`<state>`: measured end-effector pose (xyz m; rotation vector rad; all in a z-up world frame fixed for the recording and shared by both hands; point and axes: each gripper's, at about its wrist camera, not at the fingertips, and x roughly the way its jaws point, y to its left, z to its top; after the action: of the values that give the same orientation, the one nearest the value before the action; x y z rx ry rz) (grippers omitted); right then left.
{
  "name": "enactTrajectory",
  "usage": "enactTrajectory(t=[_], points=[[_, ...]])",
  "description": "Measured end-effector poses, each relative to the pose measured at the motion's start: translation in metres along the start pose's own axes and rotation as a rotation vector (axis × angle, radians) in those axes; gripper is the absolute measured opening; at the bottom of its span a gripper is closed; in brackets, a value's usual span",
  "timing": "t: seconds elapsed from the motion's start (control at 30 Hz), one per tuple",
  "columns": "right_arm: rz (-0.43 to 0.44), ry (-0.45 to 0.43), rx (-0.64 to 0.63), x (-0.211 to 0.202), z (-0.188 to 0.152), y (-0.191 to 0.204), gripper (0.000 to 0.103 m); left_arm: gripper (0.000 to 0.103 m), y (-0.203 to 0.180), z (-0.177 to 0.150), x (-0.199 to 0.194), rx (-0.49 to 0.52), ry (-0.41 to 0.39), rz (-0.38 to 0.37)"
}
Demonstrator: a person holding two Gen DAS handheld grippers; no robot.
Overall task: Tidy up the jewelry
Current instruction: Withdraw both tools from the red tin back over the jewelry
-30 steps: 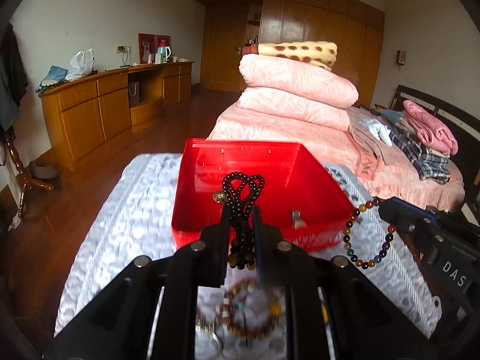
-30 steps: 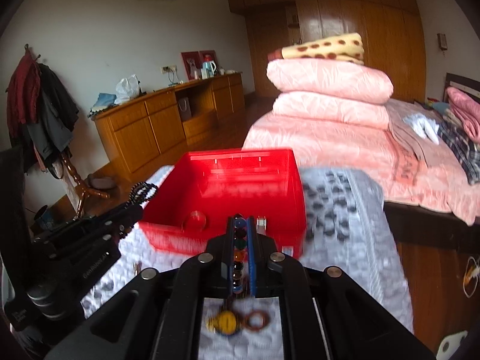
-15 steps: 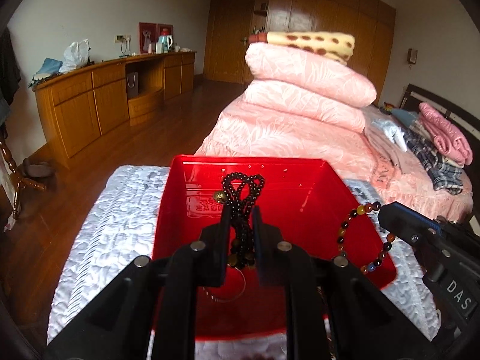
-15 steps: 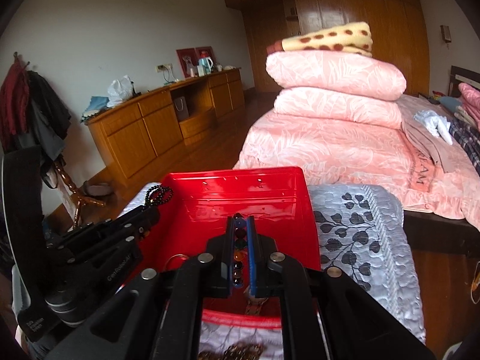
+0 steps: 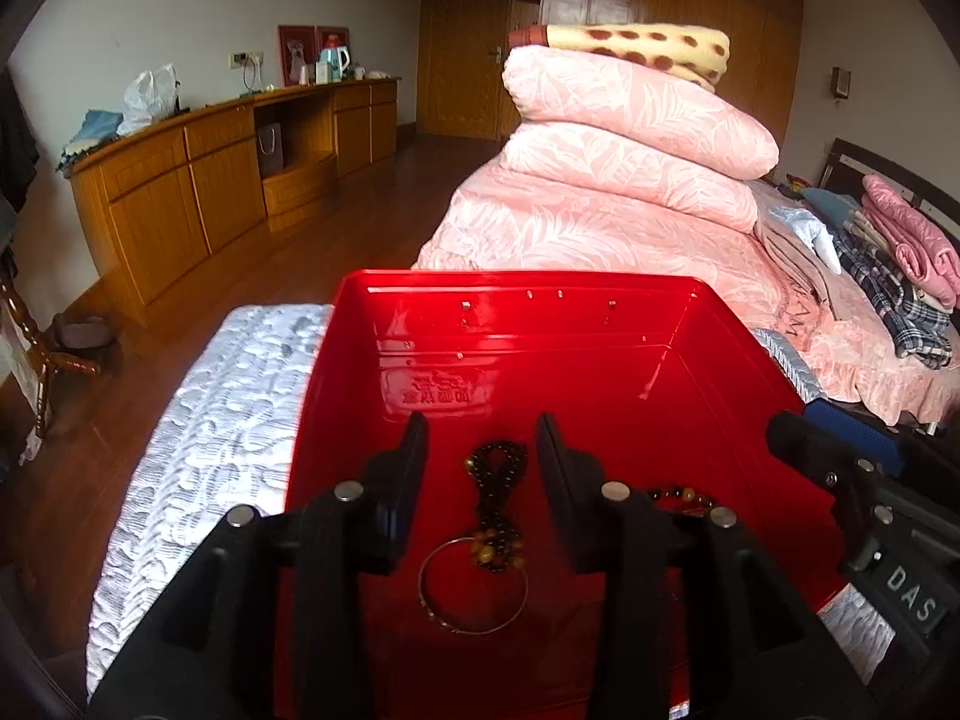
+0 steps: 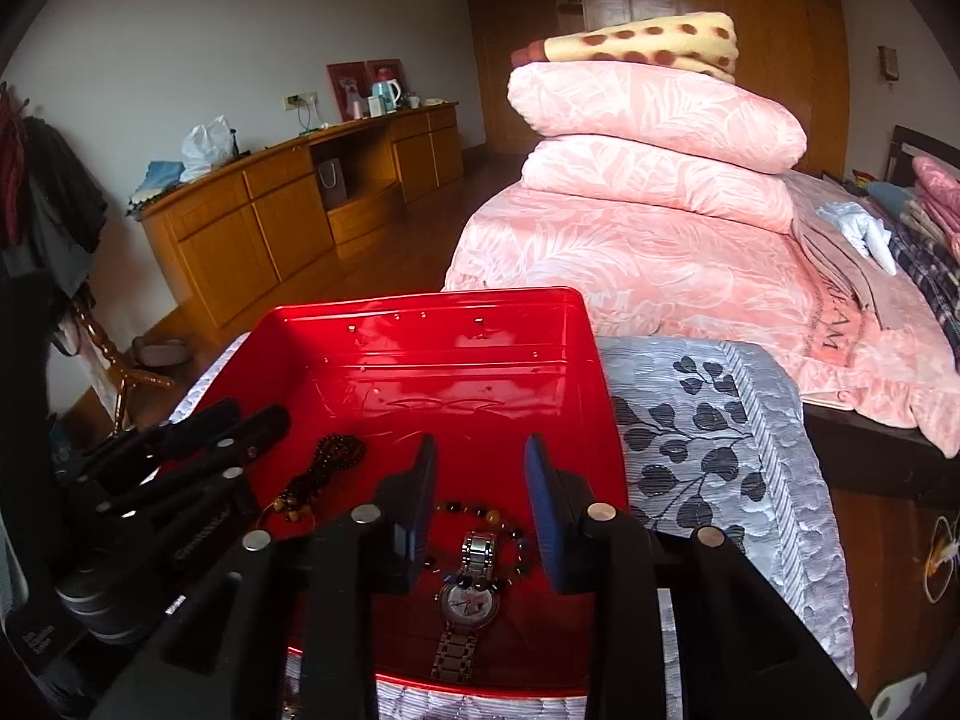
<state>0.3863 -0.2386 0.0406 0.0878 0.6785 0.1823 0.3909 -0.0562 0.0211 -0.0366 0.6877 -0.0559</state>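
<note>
While both pairs of jaws part over the red box [image 5: 600, 360], nothing sits between either pair any more. A second ago the left gripper [image 5: 480, 450] pinched the dark bead string [image 5: 495, 498] and the right gripper [image 6: 480, 468] pinched the multicoloured bead bracelet [image 6: 480, 516]; now both pieces lie loose on the box floor, each below the jaws that let it go. By my reading, two more items are stowed and both grippers are free for whatever jewelry remains outside.

Nearest the cameras, the gripper bodies cover the front wall of the box and the bench just before it, so anything left lying there cannot be seen. A thin metal bangle [image 5: 474, 588] lies against the lower end of the dark string, and a steel watch [image 6: 468, 594] lies across the bracelet, its strap end cut off by the box rim. Farther off, the quilted cover [image 6: 720, 450] runs toward the bed [image 6: 630, 252].
</note>
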Motion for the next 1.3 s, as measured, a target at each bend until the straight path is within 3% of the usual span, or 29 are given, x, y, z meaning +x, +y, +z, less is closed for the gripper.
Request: enactTrajectory(t=[0.17, 0.37, 0.43, 0.47, 0.6, 0.87, 1.3], points=[[-0.014, -0.033, 0.005, -0.017, -0.007, -0.002, 0.031, 0.037, 0.006, 0.0, -0.026, -0.018, -0.048, -0.01], [-0.023, -0.061, 0.013, -0.05, -0.032, -0.002, 0.032, 0.053, 0.016, -0.015, -0.069, -0.016, -0.104, -0.002], [-0.024, -0.062, 0.016, -0.06, -0.045, -0.002, 0.037, 0.058, 0.019, -0.023, -0.082, -0.015, -0.118, 0.006], [-0.024, -0.064, 0.018, -0.065, -0.054, -0.001, 0.043, 0.064, 0.022, -0.027, -0.087, -0.017, -0.123, 0.009], [-0.018, -0.033, 0.026, -0.079, -0.086, 0.001, 0.049, 0.089, 0.029, -0.052, -0.109, -0.004, -0.127, 0.025], [-0.004, 0.031, 0.065, -0.096, -0.133, 0.001, 0.055, 0.09, 0.044, -0.104, -0.13, 0.005, -0.071, 0.033], [0.003, 0.073, 0.061, -0.104, -0.165, 0.008, 0.056, 0.09, 0.043, -0.157, -0.14, 0.034, 0.034, 0.002]])
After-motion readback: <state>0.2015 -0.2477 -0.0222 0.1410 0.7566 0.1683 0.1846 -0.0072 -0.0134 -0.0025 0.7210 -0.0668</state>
